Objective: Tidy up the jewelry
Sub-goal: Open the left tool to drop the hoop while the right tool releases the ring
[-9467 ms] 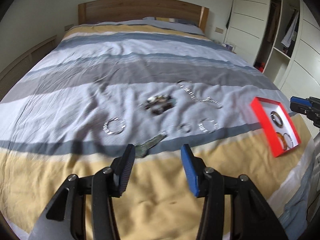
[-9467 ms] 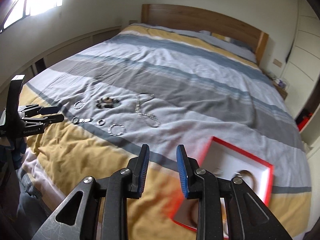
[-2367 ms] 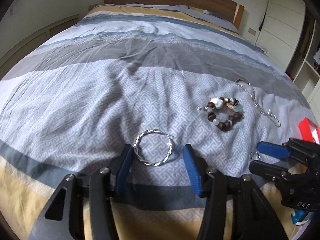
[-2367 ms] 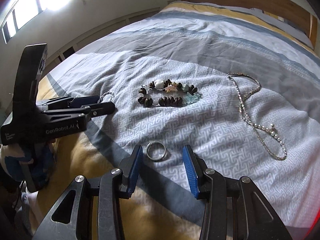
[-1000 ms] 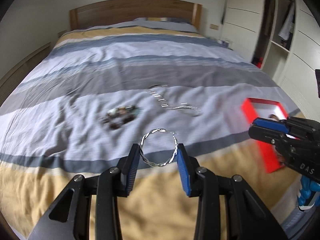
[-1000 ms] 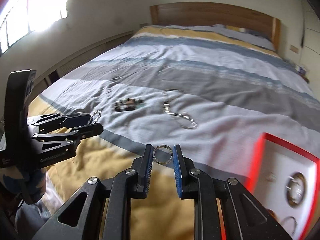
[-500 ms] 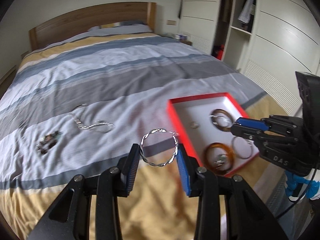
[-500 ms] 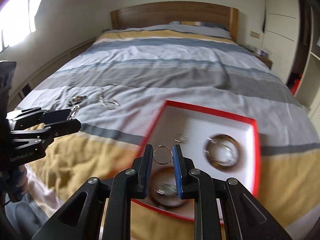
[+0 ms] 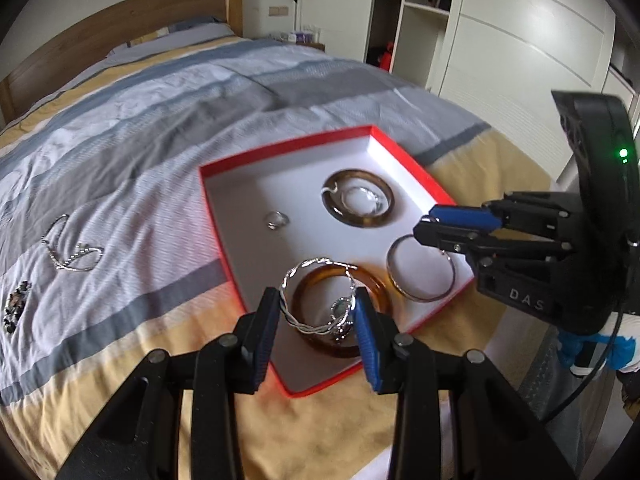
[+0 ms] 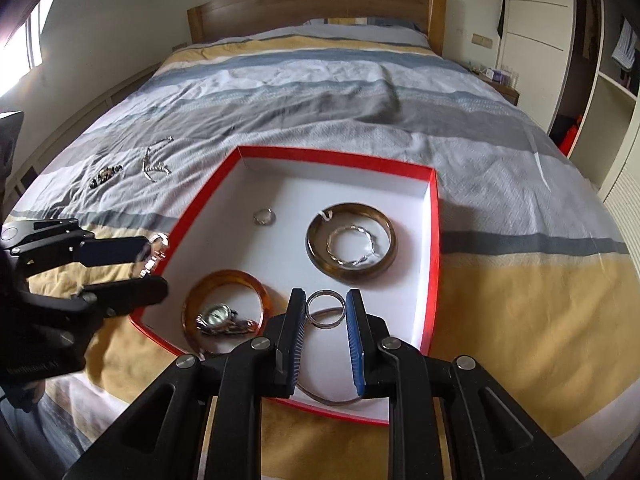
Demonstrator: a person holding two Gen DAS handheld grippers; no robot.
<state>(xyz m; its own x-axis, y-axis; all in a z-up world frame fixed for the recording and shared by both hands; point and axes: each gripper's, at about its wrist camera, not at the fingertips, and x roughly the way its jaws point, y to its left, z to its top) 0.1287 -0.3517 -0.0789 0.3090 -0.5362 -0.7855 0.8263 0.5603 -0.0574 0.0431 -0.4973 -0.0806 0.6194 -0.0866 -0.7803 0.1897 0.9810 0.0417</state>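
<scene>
Both tools hang over the red box (image 10: 434,216) on the bed: left tool (image 9: 318,304) pinching a twisted silver bangle (image 9: 316,300), right tool (image 10: 325,312) pinching a small ring (image 10: 325,307). Best lower each onto bare white floor before releasing.

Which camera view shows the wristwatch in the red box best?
The right wrist view shows the wristwatch best: its round face and metal band lie clear inside the amber bangle. In the left wrist view the watch is blurred and partly hidden behind the twisted silver bangle held in the left gripper.
</scene>
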